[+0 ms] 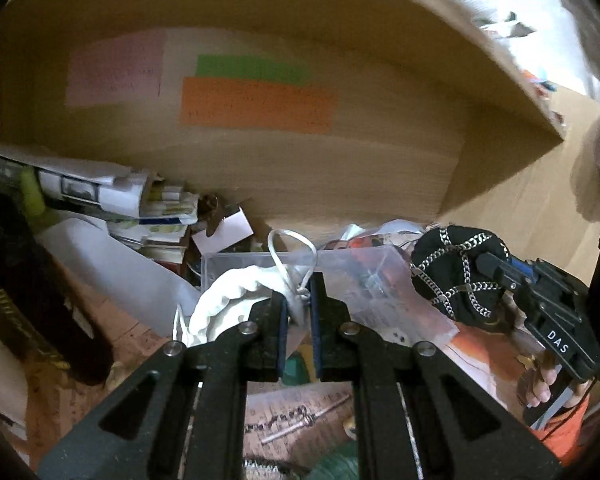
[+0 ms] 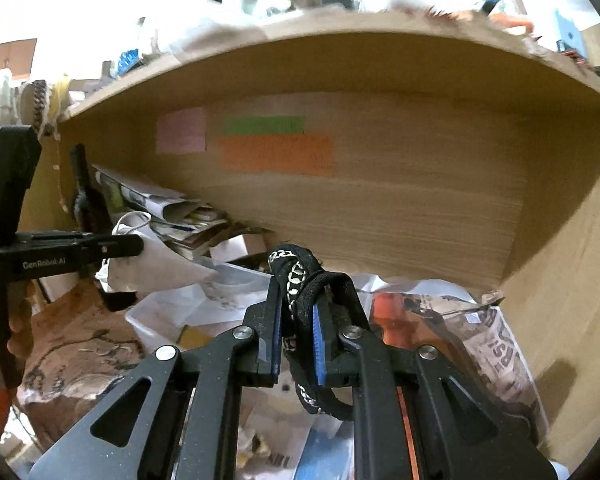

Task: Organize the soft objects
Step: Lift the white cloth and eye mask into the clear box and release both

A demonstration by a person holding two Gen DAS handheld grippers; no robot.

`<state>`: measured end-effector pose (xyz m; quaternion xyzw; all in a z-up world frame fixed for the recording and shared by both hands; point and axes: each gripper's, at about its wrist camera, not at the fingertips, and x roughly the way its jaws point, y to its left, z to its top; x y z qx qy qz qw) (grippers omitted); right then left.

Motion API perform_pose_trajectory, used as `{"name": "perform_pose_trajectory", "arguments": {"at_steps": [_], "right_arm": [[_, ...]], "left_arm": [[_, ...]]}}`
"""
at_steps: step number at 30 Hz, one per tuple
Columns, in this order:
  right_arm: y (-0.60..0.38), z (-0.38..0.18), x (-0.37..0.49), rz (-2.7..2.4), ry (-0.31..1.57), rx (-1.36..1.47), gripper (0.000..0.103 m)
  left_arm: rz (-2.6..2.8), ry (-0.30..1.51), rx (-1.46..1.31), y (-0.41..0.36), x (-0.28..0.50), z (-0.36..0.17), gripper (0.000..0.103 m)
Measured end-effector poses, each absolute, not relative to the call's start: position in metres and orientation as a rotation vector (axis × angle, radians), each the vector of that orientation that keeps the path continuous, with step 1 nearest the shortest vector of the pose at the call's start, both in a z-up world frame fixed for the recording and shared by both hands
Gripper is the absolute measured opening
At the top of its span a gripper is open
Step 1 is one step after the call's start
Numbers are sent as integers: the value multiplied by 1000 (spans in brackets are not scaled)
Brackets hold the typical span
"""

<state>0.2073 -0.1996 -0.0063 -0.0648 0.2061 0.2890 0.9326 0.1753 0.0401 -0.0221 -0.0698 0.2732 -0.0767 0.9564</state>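
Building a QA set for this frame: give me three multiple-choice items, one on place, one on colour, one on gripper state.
1. Where is the clear plastic box?
A. ahead of the left gripper
B. on the top shelf
C. in the right gripper

2. What colour is the largest sticky note?
A. blue
B. orange
C. yellow

3. What does the right gripper hold?
A. nothing
B. a bottle
C. black chain-patterned cloth

Key:
1 A: it sits just past the left gripper, behind the white cloth.
2 B: orange, below the green note.
3 C: the black chain-patterned cloth is clamped between its fingers.
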Motion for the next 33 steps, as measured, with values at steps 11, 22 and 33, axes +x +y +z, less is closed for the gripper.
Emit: {"name": "perform_pose_trajectory", "arguments": {"at_steps": [11,22,33], "right_arm": [[-166,-36,256,591,540,-182,11],[-128,-79,273,652,676,-252,12],[-135,-75,272,717,762,-241,30]], "left_arm": [[-139,674,-123,24,231,-69,9],[-164,786,-101,14,250,-97,9],[-202,810,-116,11,235,-88,17]]}}
